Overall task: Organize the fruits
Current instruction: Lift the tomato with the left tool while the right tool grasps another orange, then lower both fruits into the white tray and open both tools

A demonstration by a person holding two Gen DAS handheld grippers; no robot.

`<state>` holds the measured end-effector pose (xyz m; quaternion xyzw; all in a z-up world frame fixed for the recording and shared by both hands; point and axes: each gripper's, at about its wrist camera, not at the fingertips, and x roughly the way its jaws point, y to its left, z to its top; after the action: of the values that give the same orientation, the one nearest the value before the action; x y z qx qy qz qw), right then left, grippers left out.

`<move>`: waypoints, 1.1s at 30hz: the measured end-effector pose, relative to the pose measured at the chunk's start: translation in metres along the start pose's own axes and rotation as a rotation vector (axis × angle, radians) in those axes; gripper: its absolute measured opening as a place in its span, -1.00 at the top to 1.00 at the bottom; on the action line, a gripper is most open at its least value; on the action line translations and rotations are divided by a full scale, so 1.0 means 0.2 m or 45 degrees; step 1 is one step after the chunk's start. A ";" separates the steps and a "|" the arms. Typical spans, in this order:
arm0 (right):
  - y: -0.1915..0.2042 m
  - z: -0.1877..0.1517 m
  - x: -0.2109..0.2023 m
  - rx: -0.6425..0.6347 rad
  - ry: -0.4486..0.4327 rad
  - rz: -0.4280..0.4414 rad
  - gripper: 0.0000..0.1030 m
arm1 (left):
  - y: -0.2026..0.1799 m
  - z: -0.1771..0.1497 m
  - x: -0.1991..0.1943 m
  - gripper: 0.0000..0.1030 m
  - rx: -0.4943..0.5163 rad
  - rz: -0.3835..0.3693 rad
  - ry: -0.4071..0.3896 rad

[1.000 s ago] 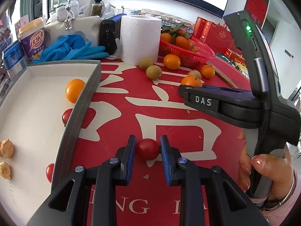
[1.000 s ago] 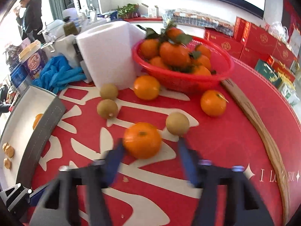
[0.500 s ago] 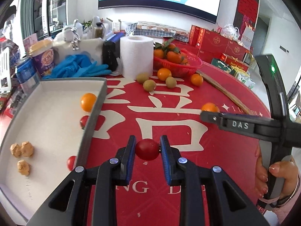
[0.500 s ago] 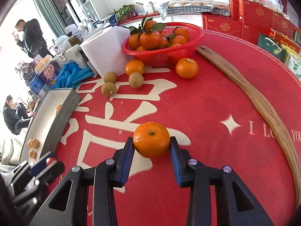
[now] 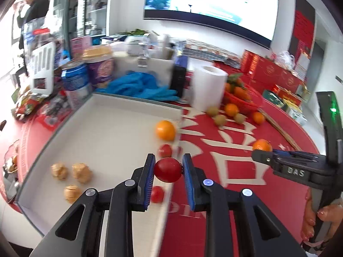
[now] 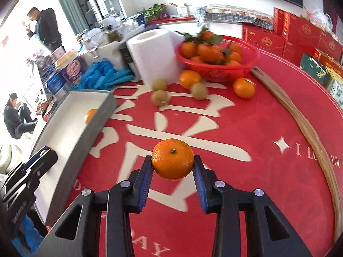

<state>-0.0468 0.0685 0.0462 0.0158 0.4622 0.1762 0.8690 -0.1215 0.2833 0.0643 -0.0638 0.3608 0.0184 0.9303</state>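
Observation:
My left gripper (image 5: 168, 170) is shut on a red cherry tomato (image 5: 167, 169) and holds it in the air over the right rim of the white tray (image 5: 103, 128). The tray holds an orange (image 5: 165, 130), two cherry tomatoes (image 5: 165, 150) and three tan walnuts (image 5: 82, 173). My right gripper (image 6: 172, 167) is shut on an orange (image 6: 172, 162), lifted above the red tablecloth; it also shows in the left wrist view (image 5: 262, 146). Loose oranges (image 6: 244, 87) and kiwis (image 6: 159, 98) lie by the red basket (image 6: 216, 56).
A paper towel roll (image 6: 156, 53), blue gloves (image 6: 103, 76), cans and tubs (image 5: 75, 79) stand behind the tray. A curved wooden strip (image 6: 300, 117) lies on the right. Red gift boxes (image 6: 300, 34) line the back. People are at the far left.
My left gripper has swung left with the tomato, from over the red cloth to over the tray's rim. My right gripper has lifted the orange and moved slightly toward the tray.

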 end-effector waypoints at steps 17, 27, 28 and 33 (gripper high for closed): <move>0.64 0.10 0.10 -0.304 0.018 0.137 0.25 | 0.38 -0.05 0.05 0.45 -0.198 0.171 0.020; 0.80 0.14 0.18 -0.361 0.042 0.156 0.25 | 0.45 -0.07 0.06 0.45 -0.235 0.191 0.040; 0.81 0.14 0.19 -0.359 0.046 0.155 0.25 | 0.46 -0.07 0.07 0.45 -0.236 0.190 0.046; 0.83 0.15 0.24 -0.363 0.075 0.154 0.25 | 0.45 -0.07 0.08 0.45 -0.221 0.199 0.050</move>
<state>-0.0464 0.2428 0.0557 -0.0852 0.4560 0.2923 0.8363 -0.1257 0.3696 0.0333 -0.1161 0.3800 0.1209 0.9097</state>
